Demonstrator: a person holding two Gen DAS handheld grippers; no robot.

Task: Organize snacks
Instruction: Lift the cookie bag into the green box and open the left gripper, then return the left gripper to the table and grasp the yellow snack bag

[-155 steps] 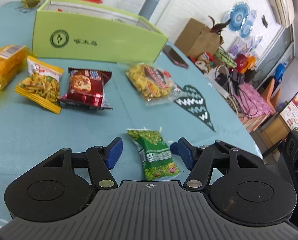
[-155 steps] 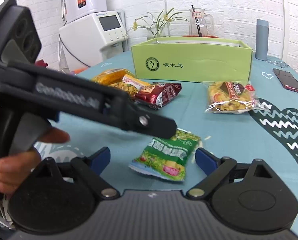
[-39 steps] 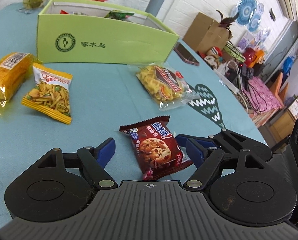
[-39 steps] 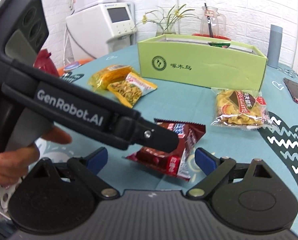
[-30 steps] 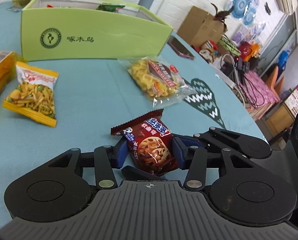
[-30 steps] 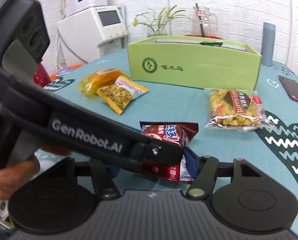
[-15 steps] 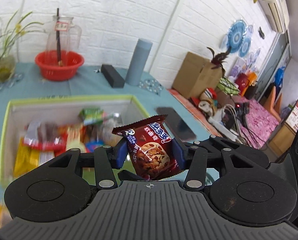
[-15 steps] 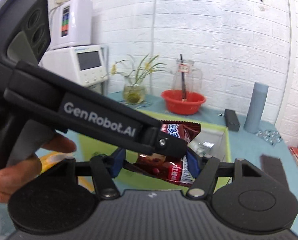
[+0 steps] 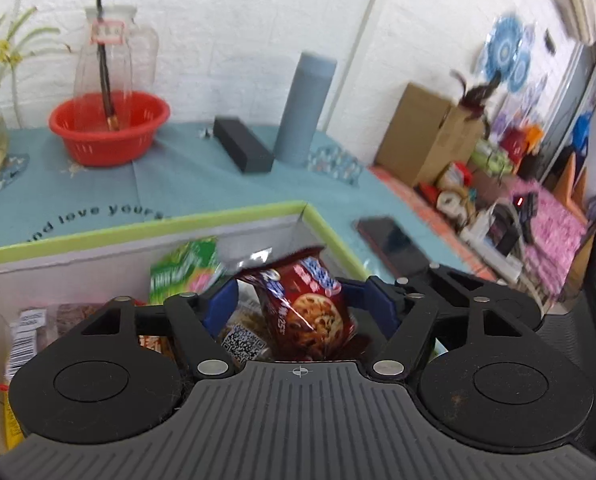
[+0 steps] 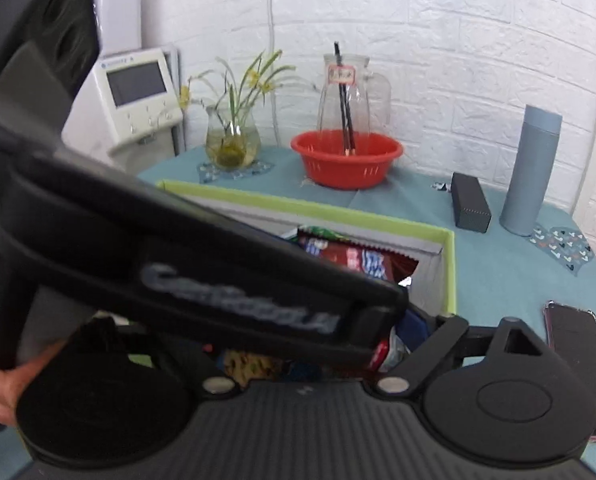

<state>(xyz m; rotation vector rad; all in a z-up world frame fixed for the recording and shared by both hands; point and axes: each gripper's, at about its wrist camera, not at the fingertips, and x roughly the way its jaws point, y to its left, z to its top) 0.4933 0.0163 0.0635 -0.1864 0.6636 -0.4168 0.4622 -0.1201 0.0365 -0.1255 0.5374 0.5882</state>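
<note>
My left gripper [image 9: 303,308] hangs over the right end of the green snack box [image 9: 321,224]. Its jaws have spread, and the red cookie packet [image 9: 305,316] sits loose and tilted between the blue pads, over the box's inside. The packet's top also shows in the right wrist view [image 10: 361,260]. A green pea packet [image 9: 186,268] and several other snacks lie in the box. My right gripper [image 10: 298,340] is beside the left one over the same box [image 10: 449,264]. The left gripper's body hides most of its fingers; its right blue pad [image 10: 411,326] stands wide.
Behind the box stand a red basket [image 9: 110,128] with a glass jug, a grey flask [image 9: 305,108], a black case [image 9: 242,148] and a flower vase [image 10: 230,136]. A phone [image 9: 393,244] lies right of the box.
Both grippers carried the cookie packet from the table up over the box. In the last half second the left jaws opened and the packet tilted and dropped lower.
</note>
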